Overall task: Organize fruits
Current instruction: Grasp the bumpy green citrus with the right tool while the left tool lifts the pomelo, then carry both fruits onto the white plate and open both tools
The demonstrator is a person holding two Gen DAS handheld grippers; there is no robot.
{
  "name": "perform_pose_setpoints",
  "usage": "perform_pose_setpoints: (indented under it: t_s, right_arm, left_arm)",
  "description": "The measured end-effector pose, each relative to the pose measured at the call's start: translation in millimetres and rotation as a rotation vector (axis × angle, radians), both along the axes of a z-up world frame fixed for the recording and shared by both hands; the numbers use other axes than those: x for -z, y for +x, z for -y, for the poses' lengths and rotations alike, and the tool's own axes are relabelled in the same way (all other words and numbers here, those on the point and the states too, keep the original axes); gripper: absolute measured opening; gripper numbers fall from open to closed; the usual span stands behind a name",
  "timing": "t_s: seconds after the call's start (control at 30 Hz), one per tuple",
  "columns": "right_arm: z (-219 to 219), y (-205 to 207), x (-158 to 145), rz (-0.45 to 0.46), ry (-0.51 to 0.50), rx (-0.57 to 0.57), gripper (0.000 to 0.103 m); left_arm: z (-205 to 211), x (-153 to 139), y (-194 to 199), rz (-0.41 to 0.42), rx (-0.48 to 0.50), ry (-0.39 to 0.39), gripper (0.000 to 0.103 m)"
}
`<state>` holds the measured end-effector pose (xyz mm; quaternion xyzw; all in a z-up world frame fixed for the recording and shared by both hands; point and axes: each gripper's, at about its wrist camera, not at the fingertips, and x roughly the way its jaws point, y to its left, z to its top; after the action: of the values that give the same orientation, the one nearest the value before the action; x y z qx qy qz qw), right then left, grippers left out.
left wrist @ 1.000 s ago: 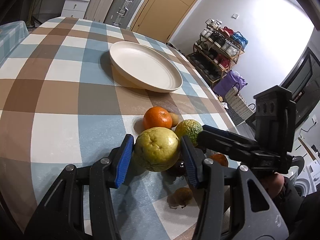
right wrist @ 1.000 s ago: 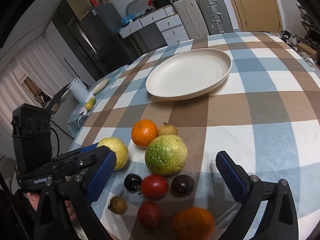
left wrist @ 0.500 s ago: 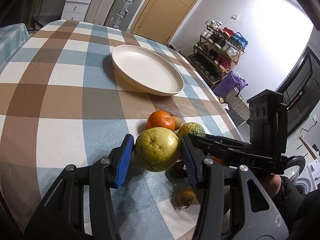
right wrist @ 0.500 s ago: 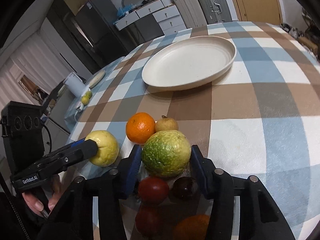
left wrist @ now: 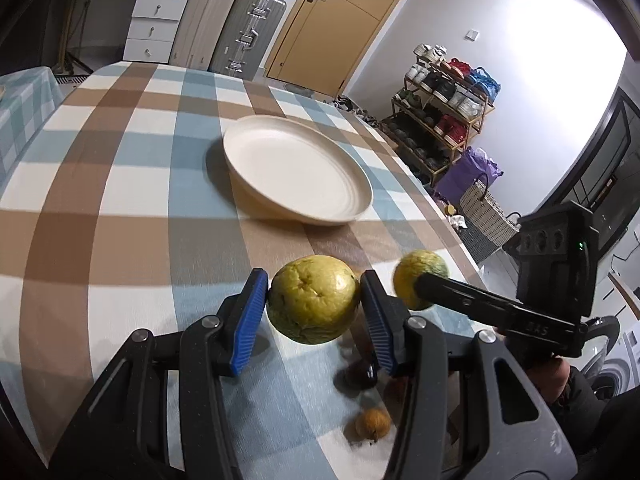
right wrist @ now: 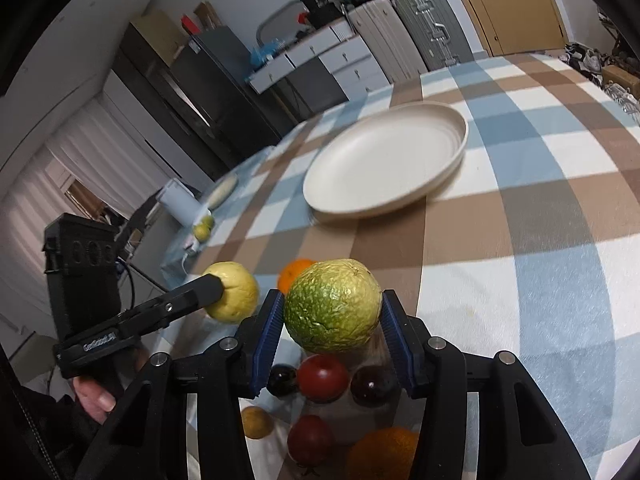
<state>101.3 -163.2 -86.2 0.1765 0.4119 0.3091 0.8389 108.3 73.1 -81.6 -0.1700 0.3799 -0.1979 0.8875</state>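
Blue-padded left gripper [left wrist: 314, 306] is clamping the yellow fruit [left wrist: 313, 299] and right gripper [right wrist: 332, 330] the green one [right wrist: 333, 306], both lifted over the table [left wrist: 120, 200]; carrying each level to the empty plate [left wrist: 296, 170], lowering before releasing, looks wisest.

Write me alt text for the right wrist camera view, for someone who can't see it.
The right gripper clamps a bumpy green citrus fruit above a checked tablecloth, with an empty cream plate beyond. At left, the left gripper holds a yellow citrus fruit; small red and dark fruits lie below.
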Motion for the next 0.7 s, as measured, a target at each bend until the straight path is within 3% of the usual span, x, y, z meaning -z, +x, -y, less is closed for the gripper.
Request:
perform_pose_setpoints:
  t_s: [0.47,0.7]
  right_arm:
    - [18,71,-55,0.121,-0.001,-0.011,0.050]
    - [7,125,-63,0.132,-0.032,-0.039,0.050]
  left_arm:
    - [7,-50,91,0.072,-0.014,0.028,0.043]
    - [14,-50,153,0.050,-0.022,0.005,0.042]
